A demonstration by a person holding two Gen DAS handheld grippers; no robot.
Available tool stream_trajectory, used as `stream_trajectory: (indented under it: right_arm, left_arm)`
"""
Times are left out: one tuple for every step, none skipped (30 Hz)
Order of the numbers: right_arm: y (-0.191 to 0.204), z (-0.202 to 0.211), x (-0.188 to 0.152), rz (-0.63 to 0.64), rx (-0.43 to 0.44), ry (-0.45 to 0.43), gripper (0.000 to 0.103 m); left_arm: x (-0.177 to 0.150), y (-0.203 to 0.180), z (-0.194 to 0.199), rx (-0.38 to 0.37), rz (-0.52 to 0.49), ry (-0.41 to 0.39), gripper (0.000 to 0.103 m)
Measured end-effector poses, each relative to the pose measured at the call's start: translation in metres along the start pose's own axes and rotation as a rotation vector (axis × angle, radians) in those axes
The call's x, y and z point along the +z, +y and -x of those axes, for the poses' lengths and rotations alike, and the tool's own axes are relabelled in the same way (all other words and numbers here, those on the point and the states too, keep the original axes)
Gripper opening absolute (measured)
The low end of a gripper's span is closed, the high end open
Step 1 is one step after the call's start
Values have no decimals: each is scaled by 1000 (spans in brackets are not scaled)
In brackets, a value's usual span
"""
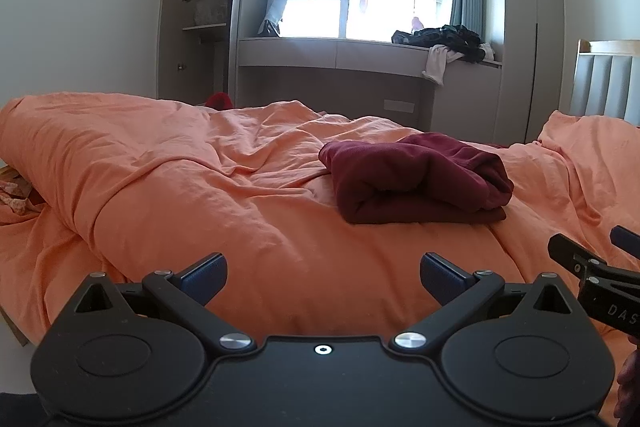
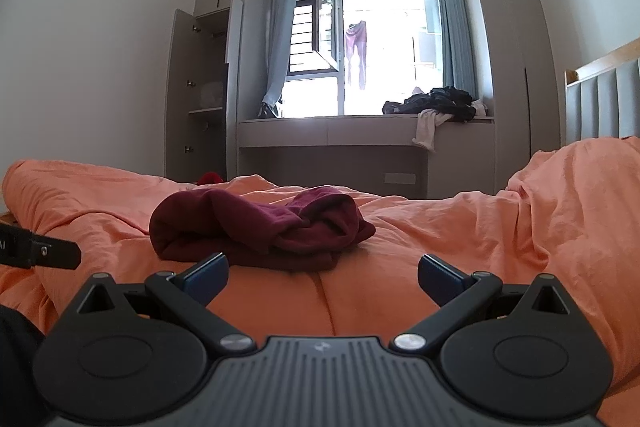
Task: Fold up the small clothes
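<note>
A dark red garment [image 1: 416, 183] lies folded in a thick bundle on the orange duvet [image 1: 200, 187]. In the left wrist view it is ahead and to the right of my left gripper [image 1: 323, 281], which is open and empty, well short of it. In the right wrist view the garment [image 2: 256, 227] lies just ahead and left of my right gripper [image 2: 323, 279], which is open and empty, its left fingertip close to the cloth's near edge. The right gripper also shows at the right edge of the left wrist view [image 1: 592, 259], and the left gripper at the left edge of the right wrist view [image 2: 44, 251].
The duvet is rumpled, with a raised fold at the left [image 1: 60, 131] and a mound at the right [image 2: 580, 195]. Beyond the bed are a window bench [image 1: 328, 53] with a pile of dark clothes [image 1: 444, 39], an open wardrobe [image 1: 200, 15] and a headboard [image 1: 604, 83].
</note>
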State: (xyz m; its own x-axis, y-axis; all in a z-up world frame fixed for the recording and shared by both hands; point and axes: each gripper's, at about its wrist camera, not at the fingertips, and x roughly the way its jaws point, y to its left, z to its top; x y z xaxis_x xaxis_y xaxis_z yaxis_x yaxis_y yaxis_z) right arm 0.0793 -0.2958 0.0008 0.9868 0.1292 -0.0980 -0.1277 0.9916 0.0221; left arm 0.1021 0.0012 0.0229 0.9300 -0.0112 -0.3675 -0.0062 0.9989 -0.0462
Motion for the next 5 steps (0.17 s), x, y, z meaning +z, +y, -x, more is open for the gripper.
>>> stream_trajectory:
  right_arm:
    - [0,0,0,3,1,0,103]
    - [0,0,0,6,4,0,103]
    - [0,0,0,7,6,0,103]
    - [0,0,0,6,8,1,103]
    - [0,0,0,6,10,2,103]
  left_arm:
    - [0,0,0,-1,-1,1,102]
    - [0,0,0,0,-1,2,102]
    - [0,0,0,0,-2,2,102]
    - [0,0,0,1,-2,3,102]
    - [0,0,0,1,-2,3,102]
